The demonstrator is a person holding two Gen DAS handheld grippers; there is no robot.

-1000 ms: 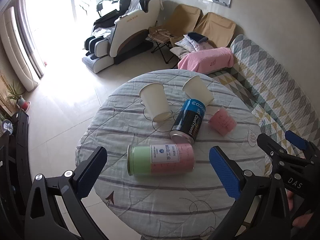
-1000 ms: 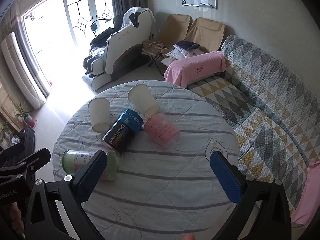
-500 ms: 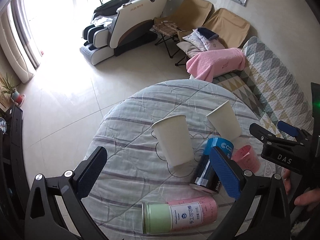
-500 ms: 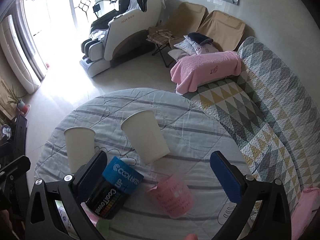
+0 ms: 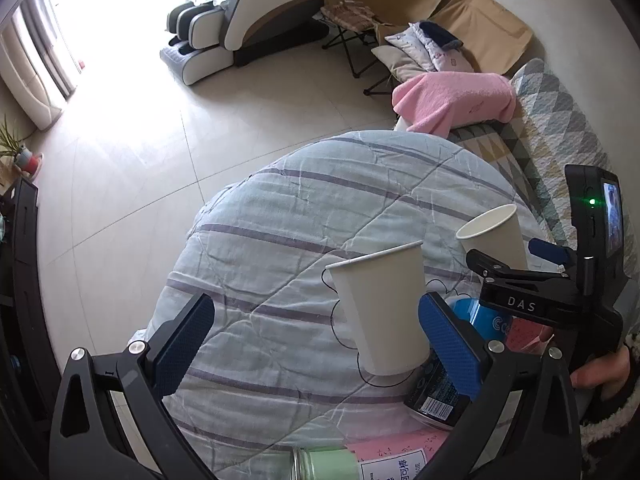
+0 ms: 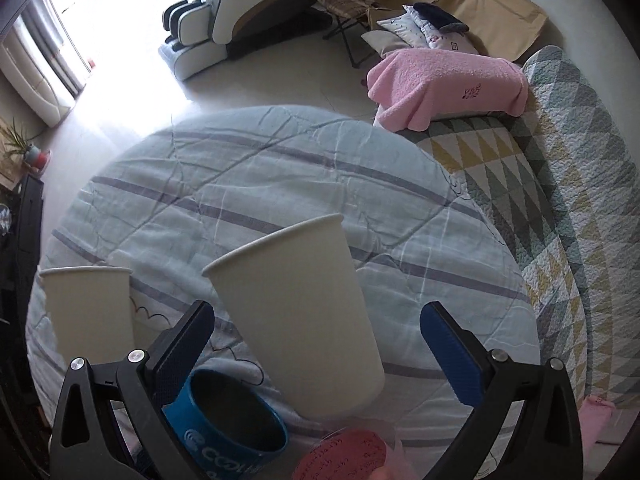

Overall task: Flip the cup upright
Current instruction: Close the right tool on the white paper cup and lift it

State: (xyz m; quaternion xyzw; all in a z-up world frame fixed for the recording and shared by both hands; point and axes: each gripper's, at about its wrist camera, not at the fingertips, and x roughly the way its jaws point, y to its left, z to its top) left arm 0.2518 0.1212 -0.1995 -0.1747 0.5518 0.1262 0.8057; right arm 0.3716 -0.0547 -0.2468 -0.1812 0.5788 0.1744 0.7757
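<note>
Room: living room with tiled floor, a massage chair (image 5: 256,12) by the bright window, a sofa (image 6: 560,184) under a patterned quilt with a pink blanket (image 6: 444,84) on it.
Surface: round table (image 5: 288,216) under a striped quilted cloth.
Left gripper (image 5: 316,344): jaws wide apart, holding nothing; the left cup sits just inside its right finger.
Left cup (image 5: 380,308): white paper, wide end up and narrow end on the cloth, so it looks upright already.
Right cup (image 6: 296,316): white paper, also wide end up, tilted in the fisheye view; it stands between the right gripper's fingers without clear contact.
Right gripper (image 6: 316,348): jaws spread, empty.
Clutter: blue can (image 6: 228,428), a pink cup (image 6: 344,456) and a green-and-pink jar (image 5: 360,462) near the bottom edges; the jar lies on its side, the others are too cropped to tell.
Progress: both paper cups appear to stand right way up, and neither is gripped. Whether a flip is left depends on the pink cup, which I cannot judge.
</note>
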